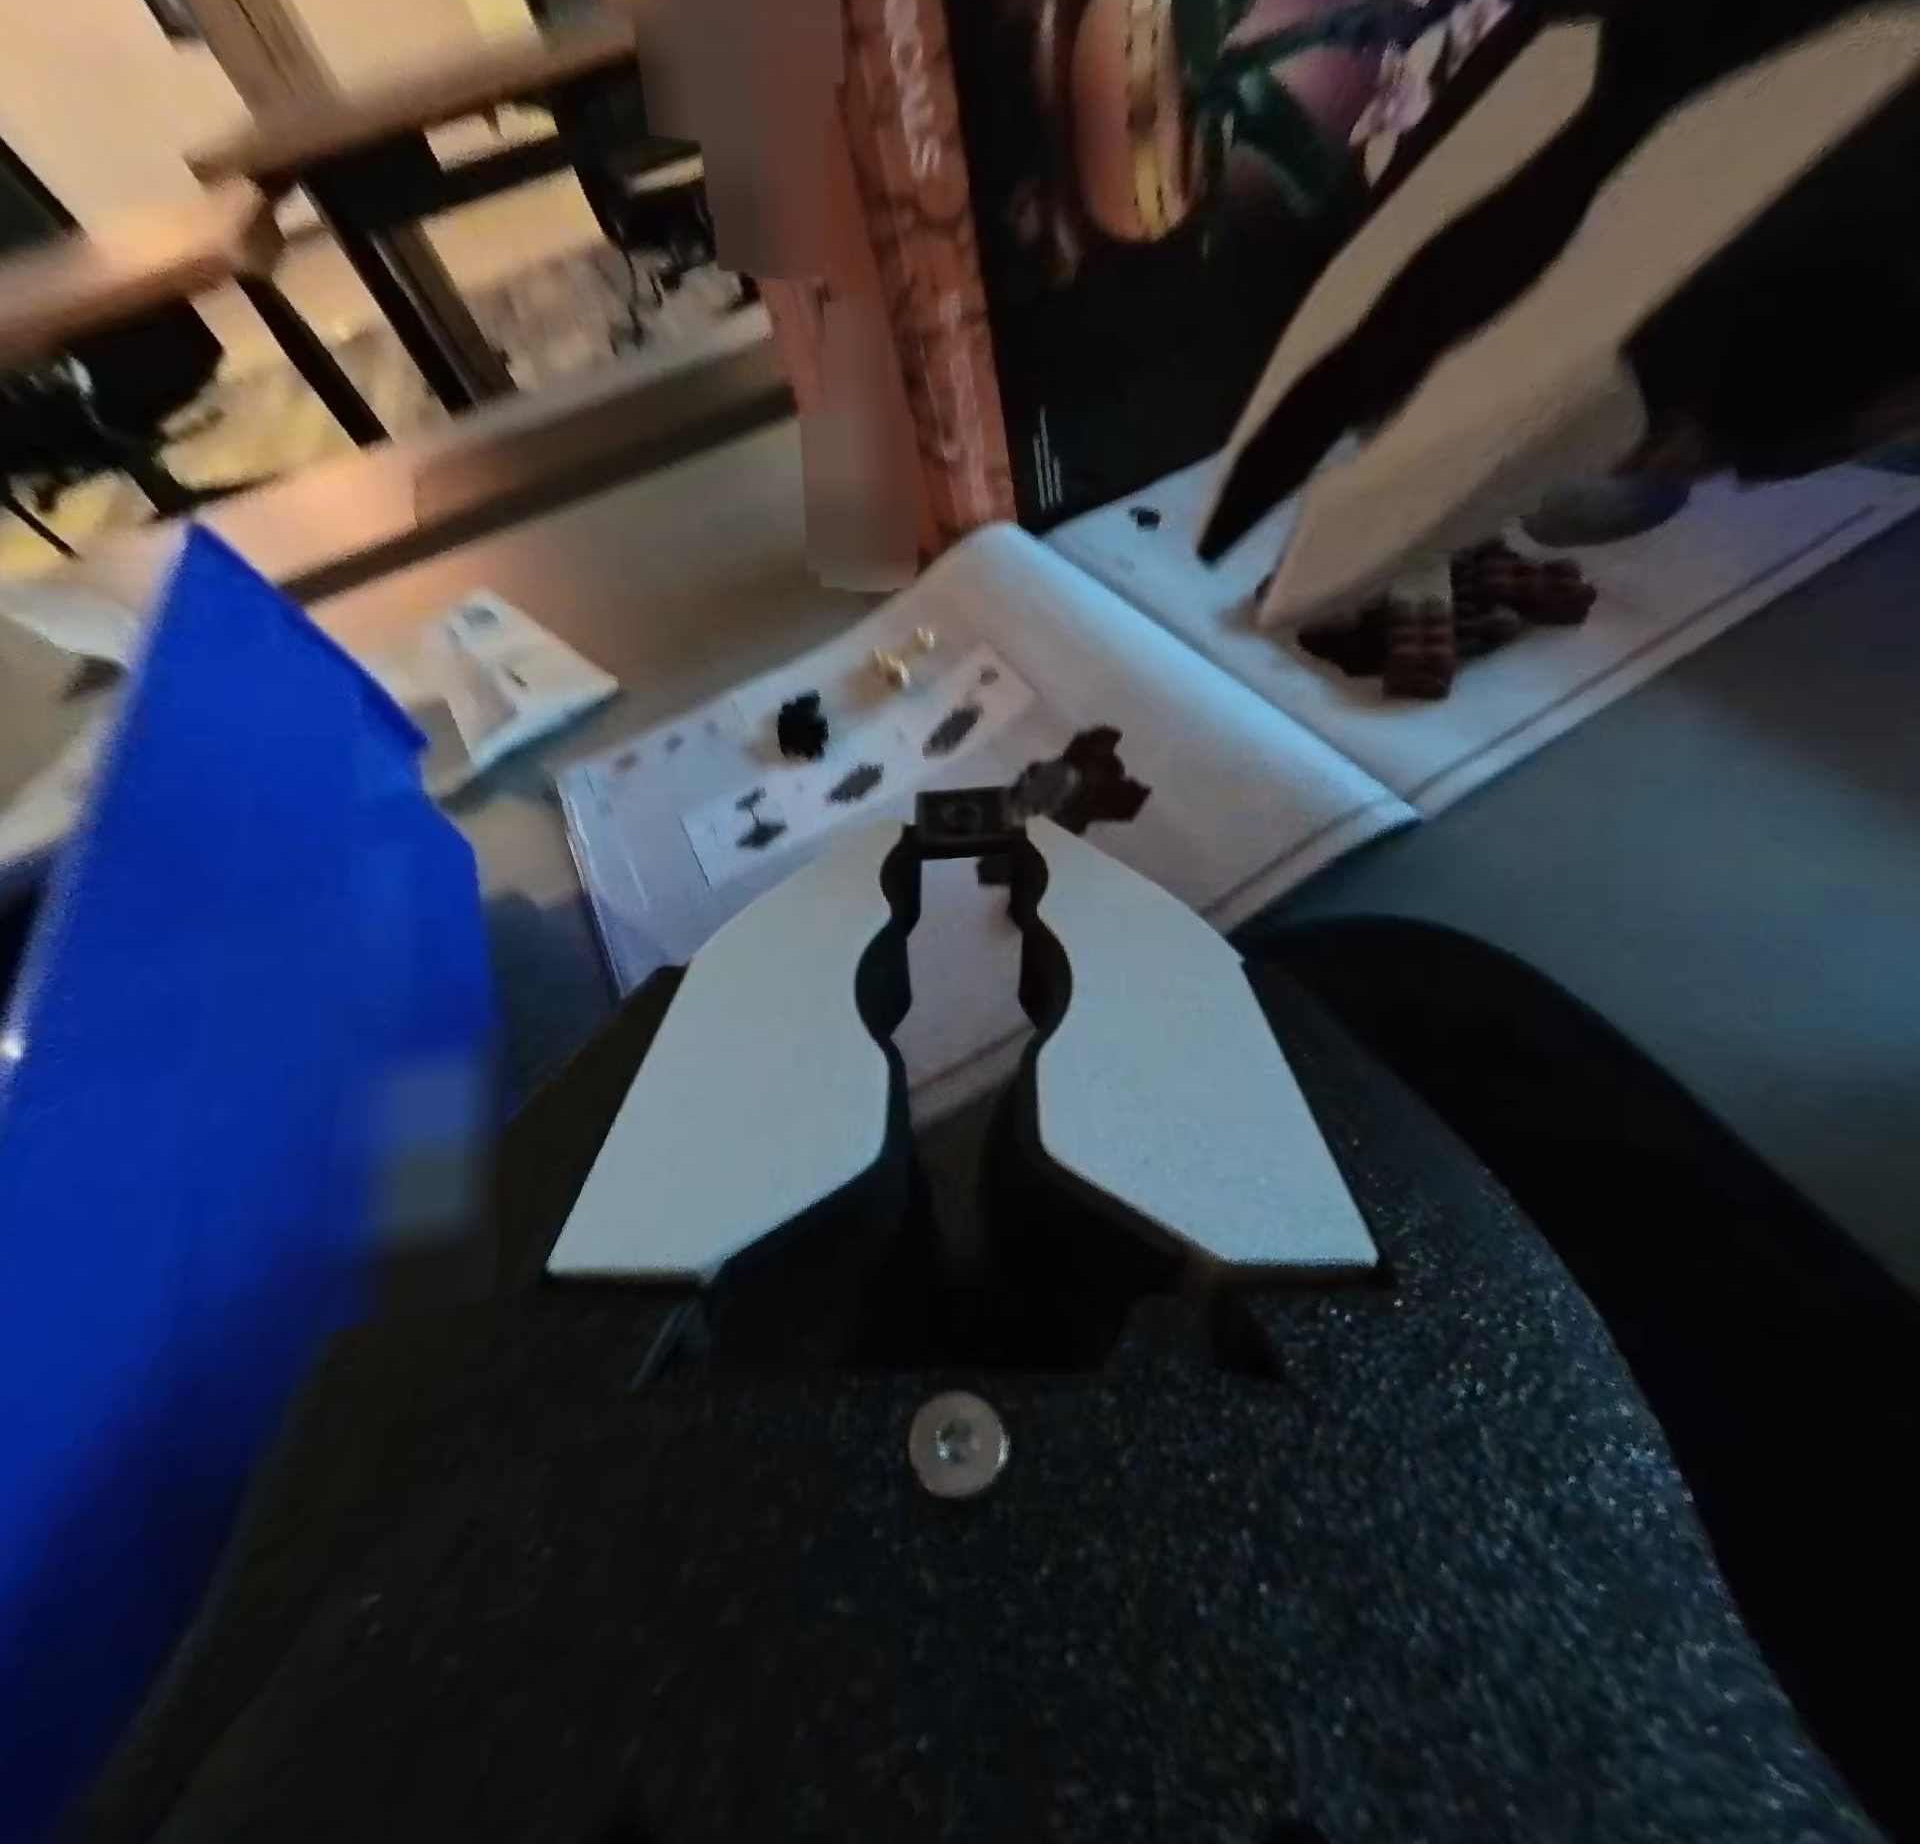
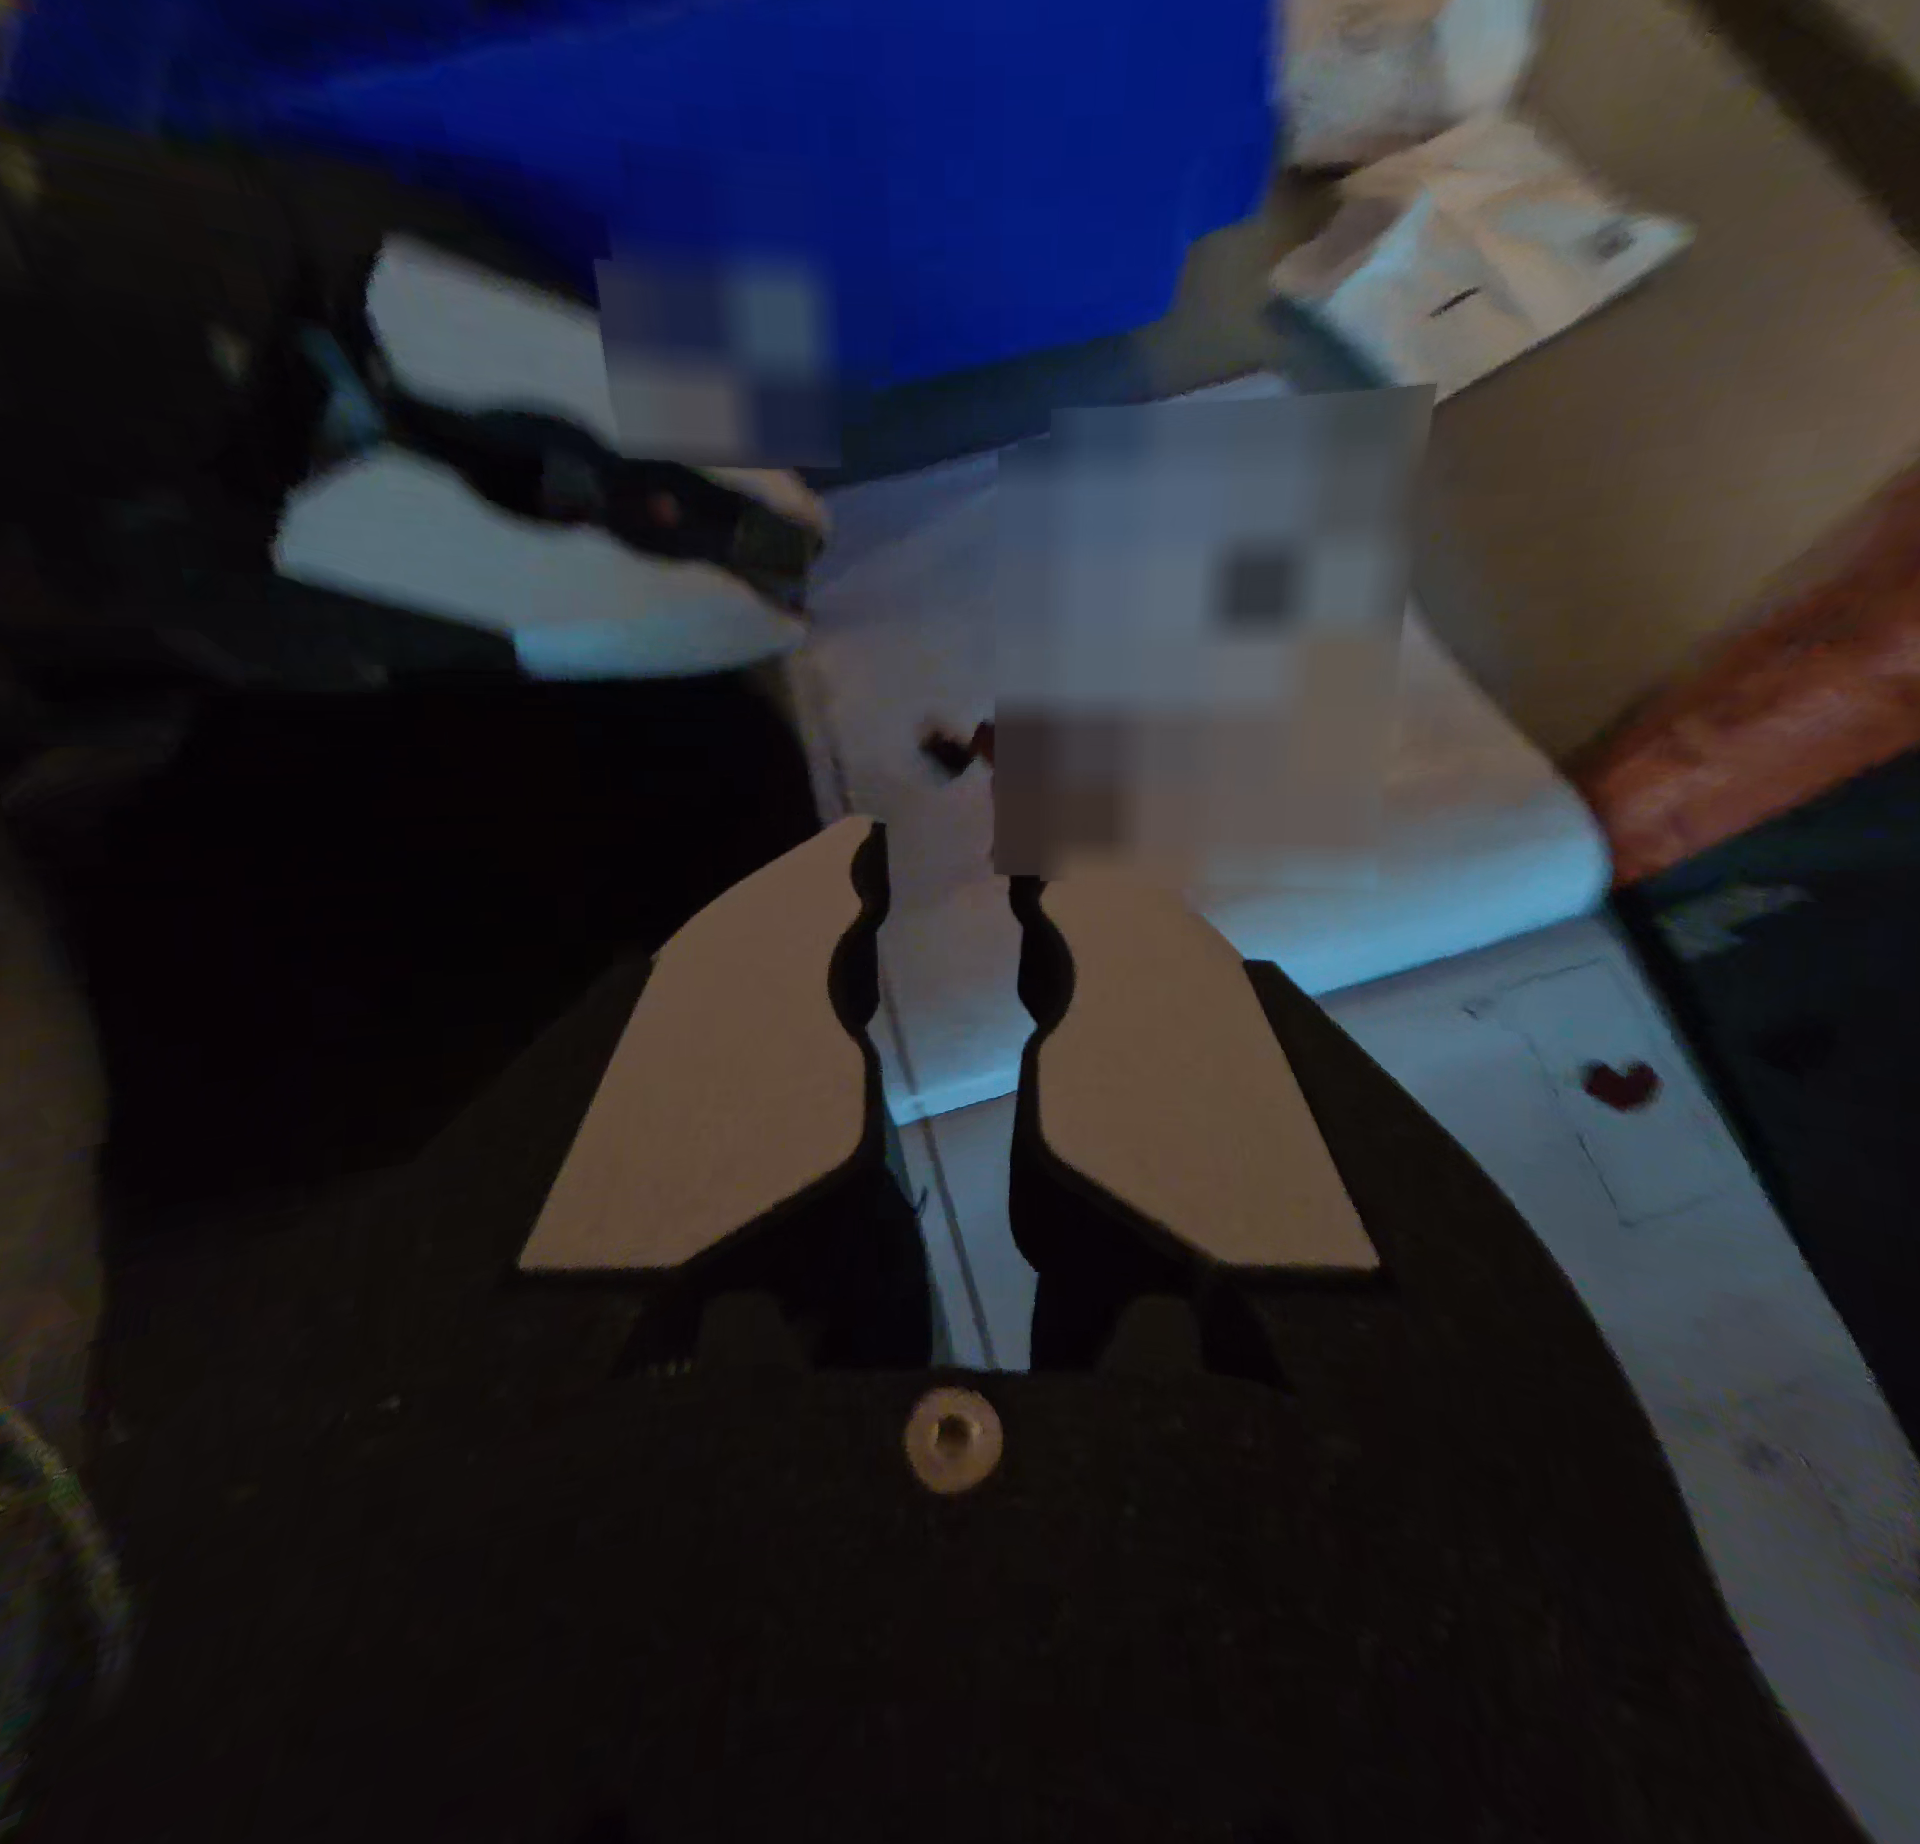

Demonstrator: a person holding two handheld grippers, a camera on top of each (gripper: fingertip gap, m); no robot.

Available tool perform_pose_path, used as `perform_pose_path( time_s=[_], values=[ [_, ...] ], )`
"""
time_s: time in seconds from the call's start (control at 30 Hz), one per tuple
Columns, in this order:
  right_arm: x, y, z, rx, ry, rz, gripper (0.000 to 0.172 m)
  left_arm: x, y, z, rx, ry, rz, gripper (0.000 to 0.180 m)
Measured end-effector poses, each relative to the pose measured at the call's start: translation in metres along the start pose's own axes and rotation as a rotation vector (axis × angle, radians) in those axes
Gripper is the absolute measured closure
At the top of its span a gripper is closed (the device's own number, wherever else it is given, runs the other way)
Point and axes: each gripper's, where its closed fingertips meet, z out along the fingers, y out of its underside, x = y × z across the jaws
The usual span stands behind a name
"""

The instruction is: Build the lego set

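The left gripper [image 1: 961, 838] is showing two pale grey, flat-topped fingers [image 1: 769, 1088] with black wavy-edged inner pads, sitting on a black, speckled, grainy body with one silver round-headed screw [image 1: 958, 1449] on its centre line. The right gripper [image 2: 945, 864] is wearing the same build: dull grey-brown finger plates [image 2: 727, 1088] in the dim light, black scalloped inner edges, a black textured housing and a silver socket-head screw [image 2: 953, 1439]. Its right fingertip is lying behind a mosaic patch.
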Motion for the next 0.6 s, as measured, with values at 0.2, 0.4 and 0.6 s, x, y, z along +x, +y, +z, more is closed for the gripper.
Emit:
perform_pose_path(
  time_s=[0.2, 0.4, 0.6],
  values=[
    [-0.004, 0.005, 0.041, -0.159, -0.172, -0.334, 0.162, 0.004, 0.010, 0.005, -0.053, 0.037, 0.001, 0.164],
    [-0.001, 0.015, 0.066, -0.275, -0.302, -0.479, 0.162, 0.004, 0.010, 0.005, -0.057, 0.049, -0.011, 0.164],
    [0.001, 0.021, 0.074, -0.267, -0.308, -0.466, 0.163, 0.003, 0.011, 0.006, -0.057, 0.059, -0.035, 0.164]
  ],
)
